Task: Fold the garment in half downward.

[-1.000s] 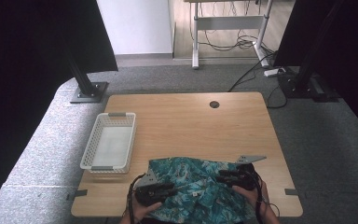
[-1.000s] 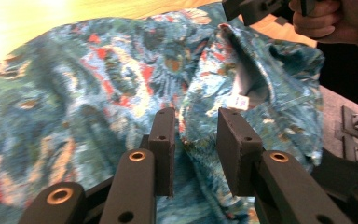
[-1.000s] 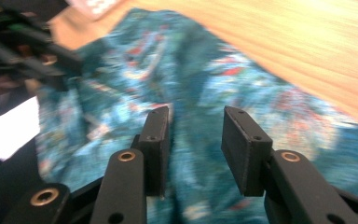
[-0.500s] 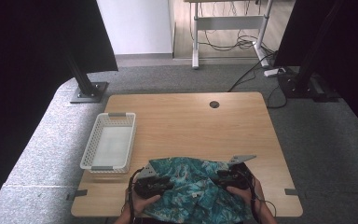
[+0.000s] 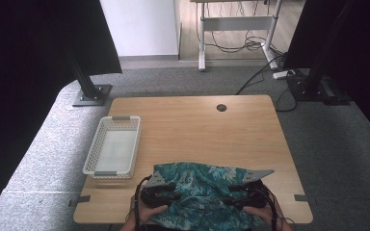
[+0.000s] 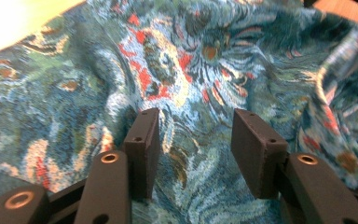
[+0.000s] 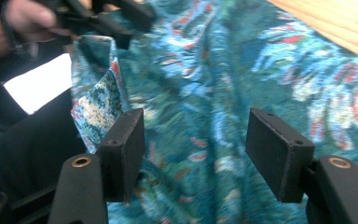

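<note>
Standing on grey carpet, one wooden tabletop [image 5: 192, 125] carries one white basket [image 5: 112, 153] and one teal cloth [image 5: 200, 192] at its near edge; both hand-held grippers [image 6: 193, 140] [image 7: 200, 149] have just been opening, cloth between unpressed

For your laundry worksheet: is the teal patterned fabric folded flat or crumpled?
Crumpled: the teal patterned fabric lies bunched in uneven wrinkles at the wooden table's near edge.

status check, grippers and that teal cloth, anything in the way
Left gripper and right gripper both open, jaws just opening. Teal cloth bunched at near edge, lying between jaws, unpinched. White basket apart, left.
</note>
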Motion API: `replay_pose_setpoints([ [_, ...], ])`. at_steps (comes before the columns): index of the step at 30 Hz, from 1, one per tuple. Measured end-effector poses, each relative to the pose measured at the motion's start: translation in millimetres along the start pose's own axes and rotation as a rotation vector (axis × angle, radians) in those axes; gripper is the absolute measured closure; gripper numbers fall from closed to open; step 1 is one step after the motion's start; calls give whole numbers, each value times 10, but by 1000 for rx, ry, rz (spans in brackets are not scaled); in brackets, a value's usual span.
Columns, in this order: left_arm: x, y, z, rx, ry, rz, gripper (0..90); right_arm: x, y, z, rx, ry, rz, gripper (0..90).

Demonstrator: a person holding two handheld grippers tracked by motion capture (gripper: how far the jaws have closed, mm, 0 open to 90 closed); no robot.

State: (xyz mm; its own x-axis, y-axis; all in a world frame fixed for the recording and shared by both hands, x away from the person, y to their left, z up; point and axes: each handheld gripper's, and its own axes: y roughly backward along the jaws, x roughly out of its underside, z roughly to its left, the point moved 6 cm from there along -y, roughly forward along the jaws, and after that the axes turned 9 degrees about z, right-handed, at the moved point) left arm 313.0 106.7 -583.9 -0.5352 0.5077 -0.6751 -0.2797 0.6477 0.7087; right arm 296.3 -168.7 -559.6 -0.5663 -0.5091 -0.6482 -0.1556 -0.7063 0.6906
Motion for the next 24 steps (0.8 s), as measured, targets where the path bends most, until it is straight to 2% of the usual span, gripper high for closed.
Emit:
replay_pose_setpoints([
  [5,-40,31,43,-2,19,-18,496,29,-5,-15,-8,-11,10,353],
  [9,-4,24,41,0,22,-8,491,29,-29,-39,-2,-24,12,328],
  [11,32,24,31,-16,18,-1,472,34,-56,-27,-8,-16,22,322],
  [15,31,71,-31,-21,3,-15,462,44,-88,46,-23,18,31,293],
  [20,-57,86,-137,-4,-23,-32,441,27,-95,-18,-17,-21,19,283],
  [24,-91,74,-244,30,-56,-38,422,-2,-87,-25,-4,-23,16,278],
])
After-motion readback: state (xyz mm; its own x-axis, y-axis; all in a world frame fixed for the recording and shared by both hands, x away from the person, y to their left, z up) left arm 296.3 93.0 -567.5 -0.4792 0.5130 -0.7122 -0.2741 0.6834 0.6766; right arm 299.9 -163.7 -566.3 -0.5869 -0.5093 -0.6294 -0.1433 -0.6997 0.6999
